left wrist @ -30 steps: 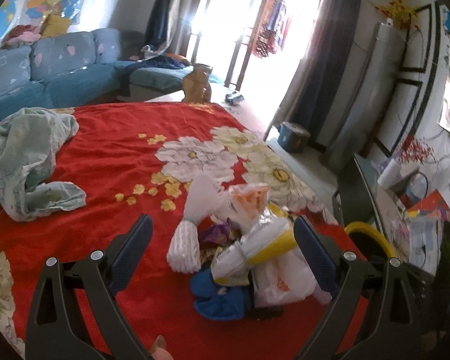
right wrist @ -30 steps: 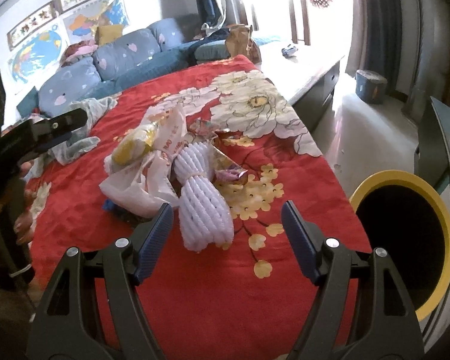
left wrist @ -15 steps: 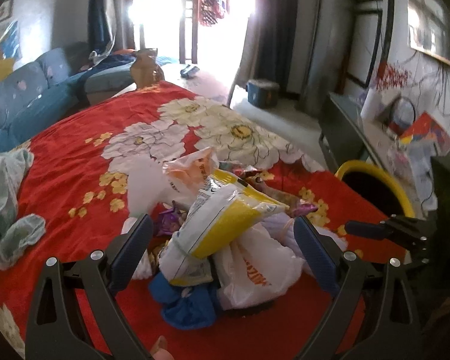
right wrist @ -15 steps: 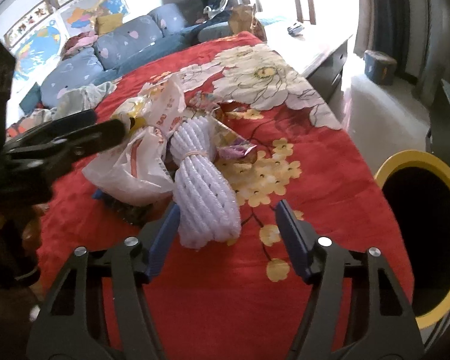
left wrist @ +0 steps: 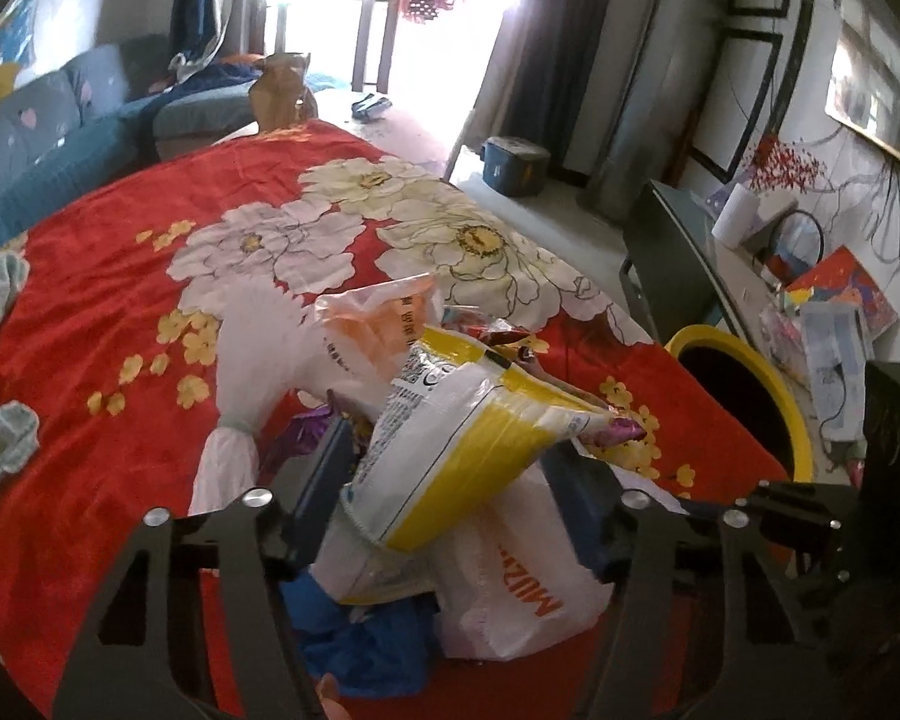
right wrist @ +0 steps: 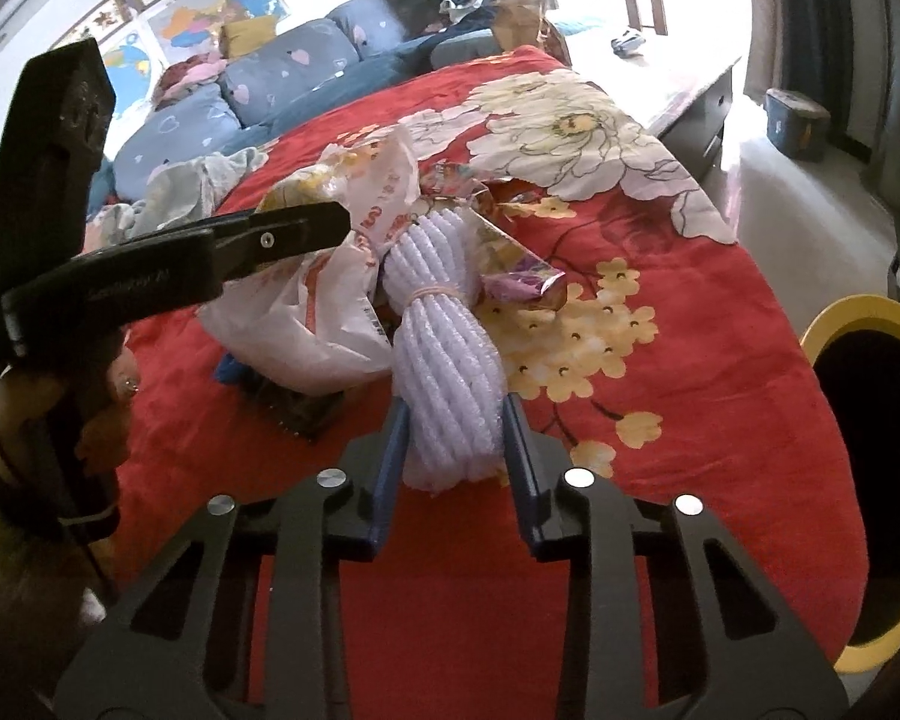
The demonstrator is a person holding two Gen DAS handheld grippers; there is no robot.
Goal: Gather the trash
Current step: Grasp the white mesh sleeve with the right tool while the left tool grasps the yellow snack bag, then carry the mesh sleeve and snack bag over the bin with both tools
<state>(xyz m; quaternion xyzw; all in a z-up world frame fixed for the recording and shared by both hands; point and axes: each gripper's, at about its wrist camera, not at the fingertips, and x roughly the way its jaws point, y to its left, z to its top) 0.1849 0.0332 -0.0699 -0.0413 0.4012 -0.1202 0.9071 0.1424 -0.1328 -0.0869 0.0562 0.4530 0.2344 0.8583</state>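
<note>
my left gripper (left wrist: 450, 474) clasps the yellow and white snack bag (left wrist: 468, 450) atop the trash pile on the red blanket (left wrist: 102, 324); my right gripper (right wrist: 453, 450) squeezes the near end of the white foam net bundle (right wrist: 444, 348), yellow-rimmed bin (right wrist: 858, 480) at right.

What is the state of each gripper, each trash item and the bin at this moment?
Left gripper: jaws closing around the yellow snack bag, grip not confirmed.
Right gripper: jaws shut on the white foam net.
White plastic bag: crumpled, lying on the red blanket.
Yellow bin: open, beside the bed.
</note>
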